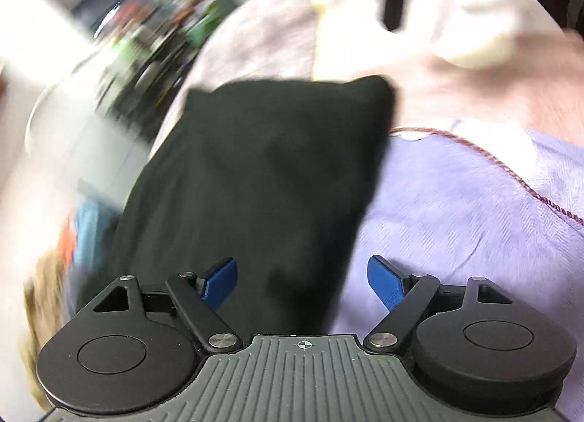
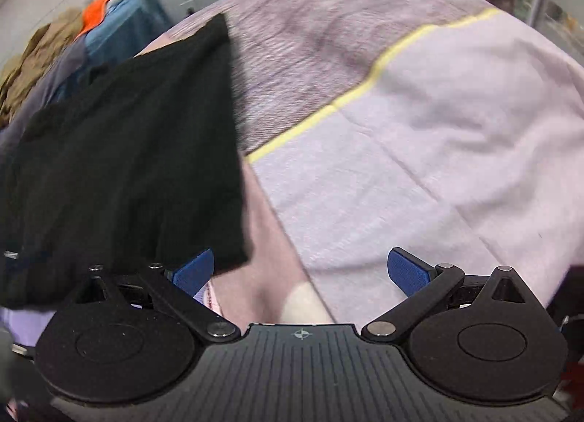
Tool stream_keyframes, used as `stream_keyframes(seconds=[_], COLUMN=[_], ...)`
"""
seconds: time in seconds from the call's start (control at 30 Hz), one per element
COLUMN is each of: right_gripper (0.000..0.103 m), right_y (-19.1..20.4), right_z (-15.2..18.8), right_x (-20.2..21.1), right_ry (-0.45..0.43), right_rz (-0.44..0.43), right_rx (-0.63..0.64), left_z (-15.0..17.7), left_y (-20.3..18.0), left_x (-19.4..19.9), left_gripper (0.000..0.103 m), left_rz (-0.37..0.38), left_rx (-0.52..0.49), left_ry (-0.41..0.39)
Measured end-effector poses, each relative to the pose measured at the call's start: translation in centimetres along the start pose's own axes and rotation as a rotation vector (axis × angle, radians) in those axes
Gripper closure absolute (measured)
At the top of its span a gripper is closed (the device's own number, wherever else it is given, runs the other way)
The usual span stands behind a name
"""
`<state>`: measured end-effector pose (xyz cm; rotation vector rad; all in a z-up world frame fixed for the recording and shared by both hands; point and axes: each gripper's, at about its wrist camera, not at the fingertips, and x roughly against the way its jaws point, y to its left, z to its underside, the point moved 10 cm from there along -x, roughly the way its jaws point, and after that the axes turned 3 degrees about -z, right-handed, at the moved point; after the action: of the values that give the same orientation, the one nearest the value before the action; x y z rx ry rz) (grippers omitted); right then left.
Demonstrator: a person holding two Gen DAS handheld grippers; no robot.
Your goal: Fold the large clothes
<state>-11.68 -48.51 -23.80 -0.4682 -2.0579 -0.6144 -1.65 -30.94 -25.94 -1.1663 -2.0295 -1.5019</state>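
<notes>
The black garment (image 2: 124, 152) lies folded into a compact rectangle on the bedspread (image 2: 419, 137); both the left gripper (image 1: 303, 281) and right gripper (image 2: 303, 272) have fingers spread, holding nothing, so little seems left.

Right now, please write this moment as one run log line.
garment: black garment folded on bedcover | left gripper: open, empty | right gripper: open, empty

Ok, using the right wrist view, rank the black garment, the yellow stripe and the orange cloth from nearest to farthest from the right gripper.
From the right gripper:
1. Black garment, left, its corner at the left fingertip.
2. Yellow stripe, ahead, running up to the right across the bedspread.
3. Orange cloth, far upper left, on the clothes pile.
</notes>
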Motion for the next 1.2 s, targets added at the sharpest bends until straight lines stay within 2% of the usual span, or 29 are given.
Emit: stream_keyframes(seconds=[0.1,0.23,0.37,0.47,0.5,0.53,0.63,0.77,0.83,0.9,1.0,1.07,1.13,1.2], right_gripper=[0.001,0.001,0.001,0.001,0.001,0.001,0.001,0.001,0.001,0.001,0.000,0.000,0.000,0.000], right_y=[-1.7,-3.8,-5.0,-5.3,-5.3,-5.3,-4.9,-3.9,-3.0,-1.9,0.4,2.6,4.9,6.9], right_z=[0.8,1.6,1.8,1.2,0.8,0.5,-0.7,-2.9,-4.5,-6.2,-8.5,-10.0,-11.5,-12.6], right_x=[0.5,0.8,0.2,0.0,0.0,-0.1,-0.5,-1.8,-2.4,-3.0,-4.9,-6.6,-8.3,-9.9], right_ry=[0.003,0.018,0.039,0.036,0.033,0.031,0.027,0.037,0.041,0.050,0.122,0.183,0.213,0.232], right_rz=[-0.001,-0.011,-0.017,-0.023,-0.029,-0.035,-0.054,-0.124,-0.209,-0.335,-0.550,-0.636,-0.659,-0.624], right_rx=[-0.057,-0.139,-0.182,-0.202,-0.206,-0.207,-0.205,-0.240,-0.313,-0.444,-0.666,-0.742,-0.731,-0.677], left_z=[-2.3,-5.8,-8.3,-9.5,-9.6,-9.4,-9.7,-7.9,-6.5,-5.0,-3.9,-3.6,-3.5,-3.5], left_y=[-1.4,-2.4,-2.1,-1.3,-0.9,-0.4,2.4,7.4,10.2,12.3,13.9,14.1,14.0,13.9], left_x=[-1.6,-3.4,-5.4,-6.0,-6.0,-5.6,-5.0,-3.2,-2.2,-1.3,-0.4,0.0,0.2,0.3], left_gripper=[0.000,0.000,0.002,0.012,0.015,0.026,0.043,0.052,0.053,0.054,0.054,0.054,0.054,0.054], left_rz=[-0.032,-0.059,-0.045,-0.003,0.022,0.051,0.136,0.244,0.267,0.275,0.257,0.263,0.271,0.265], left_rx=[-0.114,-0.193,-0.222,-0.177,-0.132,-0.070,0.176,0.625,0.814,0.942,0.991,1.015,1.037,1.037], left_ry=[-0.041,-0.079,-0.071,-0.041,-0.022,-0.004,0.040,0.067,0.052,0.035,0.015,0.010,0.007,0.003])
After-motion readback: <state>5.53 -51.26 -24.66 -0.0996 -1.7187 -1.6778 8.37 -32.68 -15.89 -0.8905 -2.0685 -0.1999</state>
